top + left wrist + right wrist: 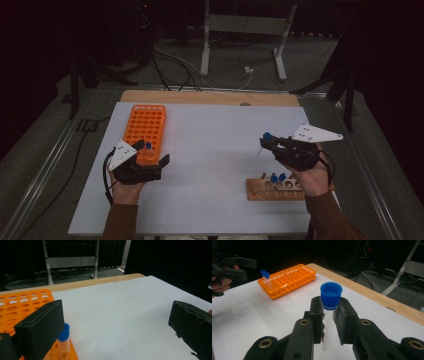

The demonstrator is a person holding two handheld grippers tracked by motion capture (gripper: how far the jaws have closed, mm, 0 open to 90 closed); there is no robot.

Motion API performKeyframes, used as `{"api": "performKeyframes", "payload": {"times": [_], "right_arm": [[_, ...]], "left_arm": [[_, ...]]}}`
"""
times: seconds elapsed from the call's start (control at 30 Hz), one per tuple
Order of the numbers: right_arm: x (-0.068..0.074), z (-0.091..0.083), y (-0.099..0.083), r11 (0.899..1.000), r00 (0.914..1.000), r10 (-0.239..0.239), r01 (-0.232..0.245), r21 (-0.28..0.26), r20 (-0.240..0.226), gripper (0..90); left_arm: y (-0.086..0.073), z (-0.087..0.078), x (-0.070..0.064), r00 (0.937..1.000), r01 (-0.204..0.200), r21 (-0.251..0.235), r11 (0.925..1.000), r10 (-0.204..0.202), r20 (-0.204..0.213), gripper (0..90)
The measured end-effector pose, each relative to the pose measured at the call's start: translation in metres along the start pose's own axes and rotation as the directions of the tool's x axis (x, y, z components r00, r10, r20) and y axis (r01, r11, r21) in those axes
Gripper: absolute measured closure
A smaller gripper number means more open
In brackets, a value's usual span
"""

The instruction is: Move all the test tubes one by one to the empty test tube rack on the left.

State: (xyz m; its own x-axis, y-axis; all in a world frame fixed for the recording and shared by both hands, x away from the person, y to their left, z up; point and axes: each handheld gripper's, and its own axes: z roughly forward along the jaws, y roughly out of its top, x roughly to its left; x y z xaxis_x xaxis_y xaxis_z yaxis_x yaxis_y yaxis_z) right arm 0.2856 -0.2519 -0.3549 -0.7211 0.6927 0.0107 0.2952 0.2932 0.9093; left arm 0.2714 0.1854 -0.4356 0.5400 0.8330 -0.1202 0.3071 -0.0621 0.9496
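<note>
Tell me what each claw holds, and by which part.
Right claw: a blue-capped tube, gripped just under its cap. Left claw: open, holding nothing.

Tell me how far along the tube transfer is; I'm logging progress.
Done: one blue-capped tube already stands in the orange rack. In hand: the right gripper is clamped on a second capped tube, held above the table. Left: two more blue-capped tubes wait in the wooden rack. The left gripper is open beside the orange rack.
</note>
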Motion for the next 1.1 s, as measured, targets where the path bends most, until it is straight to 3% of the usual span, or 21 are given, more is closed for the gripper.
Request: {"api": "performKeyframes", "payload": {"times": [0.27, 0.57, 0.97, 1.1], "right_arm": [[0.016, 0.022, 0.013, 1.0, 0.999, -0.019, 0.019, 0.009, -0.041, 77.1], [0.03, 0.039, 0.018, 1.0, 0.996, -0.022, 0.022, 0.006, -0.086, 77.1], [0.056, 0.065, 0.021, 0.999, 0.987, -0.035, 0.041, 0.034, -0.157, 77.1], [0.066, 0.073, 0.021, 0.999, 0.98, -0.025, 0.033, 0.04, -0.198, 77.1]], "left_arm": [[0.002, 0.01, -0.015, 0.9993, -0.032, 0.011, 0.9994, 0.032, 0.021, 1.3], [0.01, 0.02, -0.043, 0.9948, -0.063, -0.011, 0.9979, 0.064, 0.079, 3.5], [0.008, 0.033, -0.069, 0.9843, -0.079, 0.013, 0.9968, 0.076, 0.159, 8.5], [0.008, 0.035, -0.075, 0.9779, -0.082, 0.011, 0.9966, 0.078, 0.194, 16.6]]}}
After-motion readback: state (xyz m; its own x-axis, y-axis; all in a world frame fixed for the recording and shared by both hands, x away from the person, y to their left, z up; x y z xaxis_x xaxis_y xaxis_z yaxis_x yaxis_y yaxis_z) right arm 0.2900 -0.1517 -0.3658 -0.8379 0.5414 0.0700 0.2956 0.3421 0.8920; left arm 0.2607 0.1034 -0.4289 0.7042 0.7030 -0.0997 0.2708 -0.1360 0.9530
